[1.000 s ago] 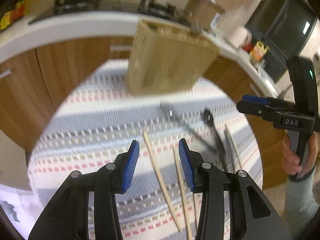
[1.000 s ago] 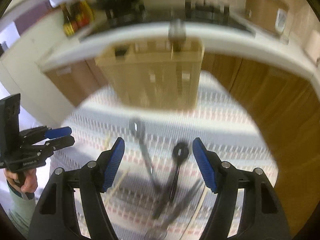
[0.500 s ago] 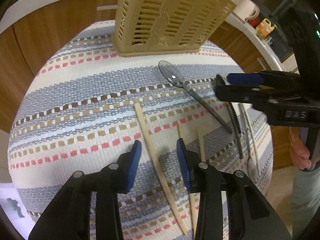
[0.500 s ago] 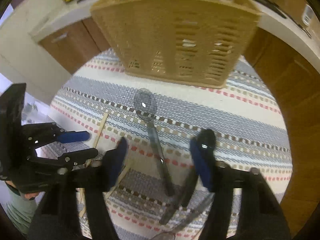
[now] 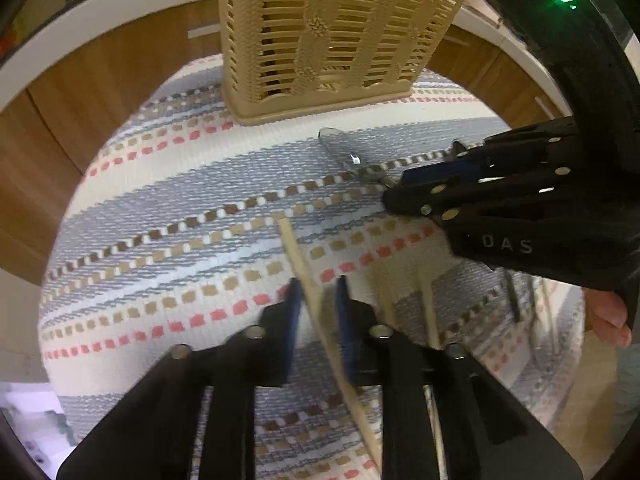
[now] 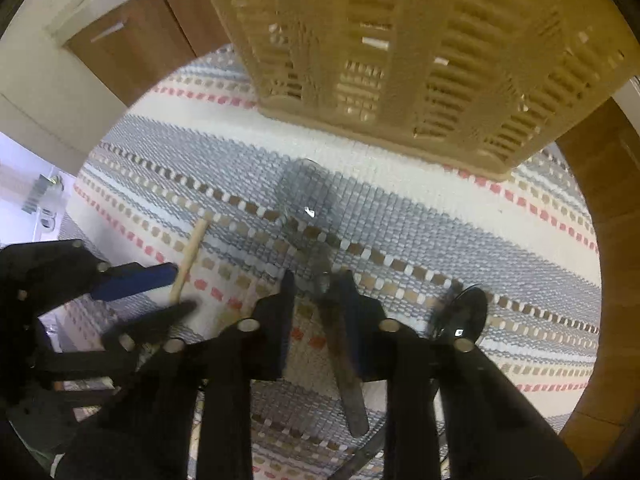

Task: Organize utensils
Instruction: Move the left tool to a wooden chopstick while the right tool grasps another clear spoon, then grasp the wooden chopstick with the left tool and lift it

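My left gripper [image 5: 316,312] sits low over the striped cloth [image 5: 160,240] that covers the counter, its jaws narrowed around a wooden chopstick [image 5: 304,268] that runs between the blue pads; I cannot tell whether they touch it yet, since this part of the view is smeared. Two more chopsticks [image 5: 426,300] lie just beside it on the right. My right gripper [image 6: 318,300] is down on the cloth as well, its jaws drawn close around the handle of the metal spoon [image 6: 306,200], whose bowl lies ahead of the tips and points toward the beige slotted utensil basket [image 6: 420,60]; here too the blur keeps me from saying if the pads are pressing on the handle (it does pass between them). A black spoon [image 6: 466,310] lies to the right of that gripper, partly under its frame. The basket stands upright on the far part of the cloth, near the metal spoon's bowl but apart from it. In the left wrist view my right gripper [image 5: 394,188] reaches in from the right, tips over the spoon's neck, and behind the basket runs a wood-fronted cabinet [image 5: 100,72].
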The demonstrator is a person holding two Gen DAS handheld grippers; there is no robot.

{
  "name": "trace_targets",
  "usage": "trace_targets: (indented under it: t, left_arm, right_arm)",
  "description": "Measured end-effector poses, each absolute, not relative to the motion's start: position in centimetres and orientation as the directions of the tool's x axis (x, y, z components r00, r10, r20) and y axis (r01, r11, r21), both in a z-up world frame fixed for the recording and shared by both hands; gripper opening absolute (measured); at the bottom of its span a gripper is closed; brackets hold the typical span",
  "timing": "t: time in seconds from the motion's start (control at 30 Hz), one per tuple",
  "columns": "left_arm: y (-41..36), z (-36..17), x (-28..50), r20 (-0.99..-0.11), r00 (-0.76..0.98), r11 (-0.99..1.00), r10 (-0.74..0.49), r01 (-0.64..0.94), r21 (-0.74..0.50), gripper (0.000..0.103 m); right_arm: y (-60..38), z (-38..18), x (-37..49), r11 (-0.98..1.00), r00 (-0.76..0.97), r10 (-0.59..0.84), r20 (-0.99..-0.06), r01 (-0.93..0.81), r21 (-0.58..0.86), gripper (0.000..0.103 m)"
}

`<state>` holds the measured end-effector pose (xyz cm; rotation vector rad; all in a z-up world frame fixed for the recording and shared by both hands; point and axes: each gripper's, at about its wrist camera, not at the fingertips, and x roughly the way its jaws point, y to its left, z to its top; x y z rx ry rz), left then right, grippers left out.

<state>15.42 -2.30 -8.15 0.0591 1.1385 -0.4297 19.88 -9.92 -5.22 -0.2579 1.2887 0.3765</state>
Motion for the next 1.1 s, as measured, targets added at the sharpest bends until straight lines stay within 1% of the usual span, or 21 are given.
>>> trace_targets:
  t: [0.27, 0.53, 0.6, 0.67, 0.7, 0.77, 0.87, 0.9, 0.93, 0.97, 1.0, 1.1]
  left_arm:
    - [0.5, -8.1, 16.1, -0.879, 0.282, 0.9, -0.385, 0.325, -0.29, 0.004]
    - [1.7, -8.0, 15.9, -0.891, 0.269, 0.906, -0.366, 0.322, -0.275, 0.005]
    - [1.5, -7.9, 16.0, -0.895, 0.259, 0.905, -0.362, 0.329, -0.271, 0.012]
    - [1.1, -8.0, 16.0, -0.898, 0.253, 0.902, -0.359, 0.34, -0.265, 0.016]
    - [0.7, -8.1, 16.1, -0.901, 0.249, 0.901, -0.356, 0.348, -0.26, 0.019]
    - [-0.1, -8.0, 16.1, -0.91, 0.243, 0.898, -0.336, 0.373, -0.232, 0.021]
    - [-1.4, -8.1, 16.0, -0.921, 0.248, 0.897, -0.299, 0.402, -0.183, 0.022]
    - [-1.7, -8.2, 16.0, -0.925, 0.254, 0.898, -0.282, 0.408, -0.162, 0.018]
    - [-2.1, -8.2, 15.8, -0.93, 0.272, 0.903, -0.247, 0.414, -0.118, 0.012]
    - [-2.2, -8.3, 15.6, -0.932, 0.293, 0.906, -0.216, 0.416, -0.079, 0.006]
    - [-2.2, -8.3, 15.5, -0.929, 0.301, 0.905, -0.216, 0.418, -0.075, 0.004]
    - [-1.5, -8.3, 15.4, -0.909, 0.325, 0.914, -0.262, 0.387, -0.124, 0.004]
  right_arm:
    - [-11.1, -5.2, 19.6, 0.944, 0.191, 0.115, -0.975, -0.326, 0.047, 0.01]
    - [-12.6, -5.3, 19.4, 0.95, 0.173, 0.124, -0.977, -0.305, 0.066, 0.011]
    - [-12.6, -5.4, 19.2, 0.948, 0.167, 0.121, -0.978, -0.312, 0.065, 0.012]
    - [-12.4, -5.4, 19.3, 0.944, 0.162, 0.115, -0.98, -0.326, 0.057, 0.013]
    - [-12.2, -5.4, 19.3, 0.942, 0.158, 0.116, -0.981, -0.332, 0.058, 0.015]
    - [-11.8, -5.5, 19.3, 0.937, 0.148, 0.126, -0.981, -0.343, 0.068, 0.019]
    - [-11.0, -5.7, 19.4, 0.935, 0.152, 0.117, -0.981, -0.35, 0.057, 0.019]
    - [-10.9, -5.7, 19.3, 0.934, 0.157, 0.113, -0.981, -0.354, 0.051, 0.019]
    - [-10.8, -5.8, 19.1, 0.934, 0.166, 0.11, -0.98, -0.353, 0.045, 0.019]
    - [-10.6, -5.9, 18.9, 0.935, 0.182, 0.102, -0.978, -0.352, 0.032, 0.015]
    - [-10.6, -5.9, 18.7, 0.936, 0.193, 0.097, -0.976, -0.351, 0.023, 0.011]
    - [-10.7, -6.0, 18.0, 0.935, 0.216, 0.134, -0.967, -0.351, 0.051, 0.01]
